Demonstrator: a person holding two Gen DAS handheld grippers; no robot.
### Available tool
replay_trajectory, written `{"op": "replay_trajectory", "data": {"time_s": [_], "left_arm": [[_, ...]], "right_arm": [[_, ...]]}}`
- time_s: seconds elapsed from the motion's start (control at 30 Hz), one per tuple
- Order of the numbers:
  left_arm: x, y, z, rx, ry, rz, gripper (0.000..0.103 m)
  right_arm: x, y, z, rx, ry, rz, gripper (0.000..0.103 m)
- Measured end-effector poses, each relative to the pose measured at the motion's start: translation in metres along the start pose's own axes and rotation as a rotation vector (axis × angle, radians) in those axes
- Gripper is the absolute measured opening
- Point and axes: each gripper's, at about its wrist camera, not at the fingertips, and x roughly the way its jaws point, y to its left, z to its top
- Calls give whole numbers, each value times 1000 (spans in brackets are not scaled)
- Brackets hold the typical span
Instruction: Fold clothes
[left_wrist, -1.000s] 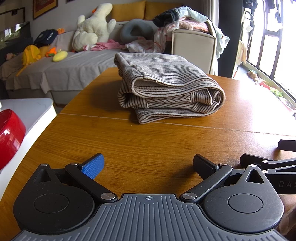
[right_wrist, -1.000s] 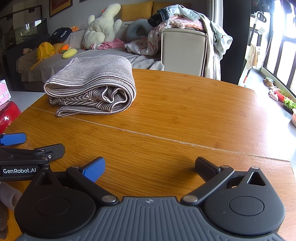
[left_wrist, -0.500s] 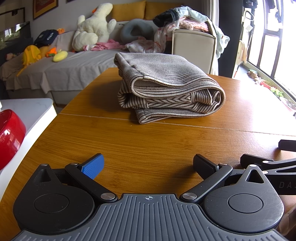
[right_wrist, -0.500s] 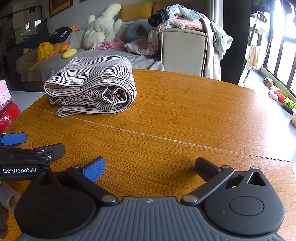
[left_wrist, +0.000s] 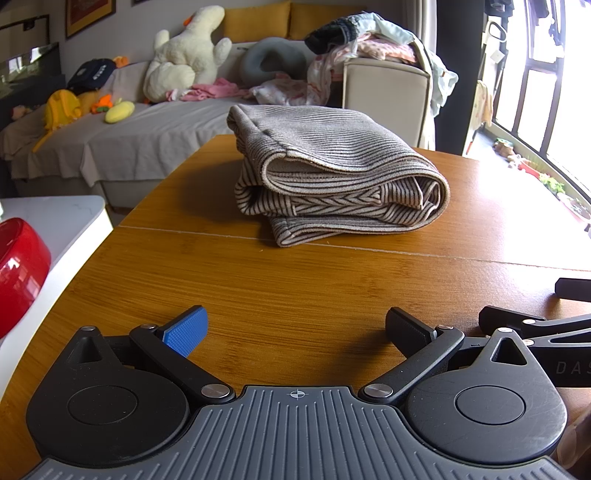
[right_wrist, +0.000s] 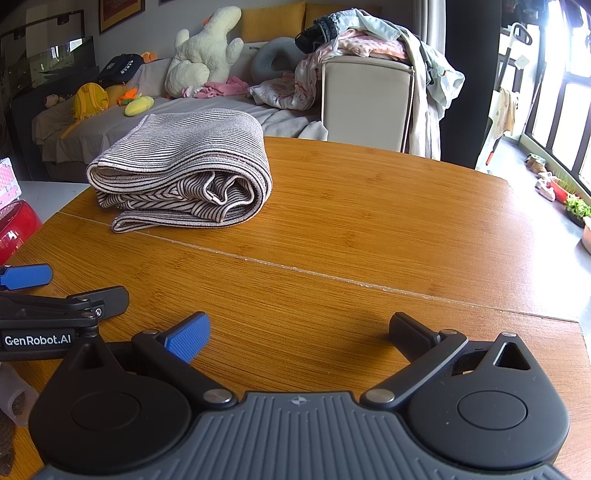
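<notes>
A striped grey-brown garment lies folded in a thick bundle on the wooden table, well ahead of both grippers. In the right wrist view the same folded garment sits at the far left of the table. My left gripper rests low over the near table edge, open and empty. My right gripper is also open and empty, beside the left one. Each gripper shows at the edge of the other's view: the right gripper and the left gripper.
A red bowl sits on a white surface left of the table. Behind the table stand a grey sofa with plush toys and a beige chair piled with loose clothes. Windows and floor items are at the right.
</notes>
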Motion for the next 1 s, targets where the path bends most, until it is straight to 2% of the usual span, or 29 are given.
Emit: {"op": "replay_trajectory", "data": {"time_s": [0.8, 1.0], "left_arm": [[0, 0, 0, 2, 0, 3, 103], [-2, 2, 0, -2, -2, -15, 103]], "right_arm": [[-1, 2, 0, 5, -4, -12, 103], [-2, 4, -2, 23, -6, -35, 103]]}}
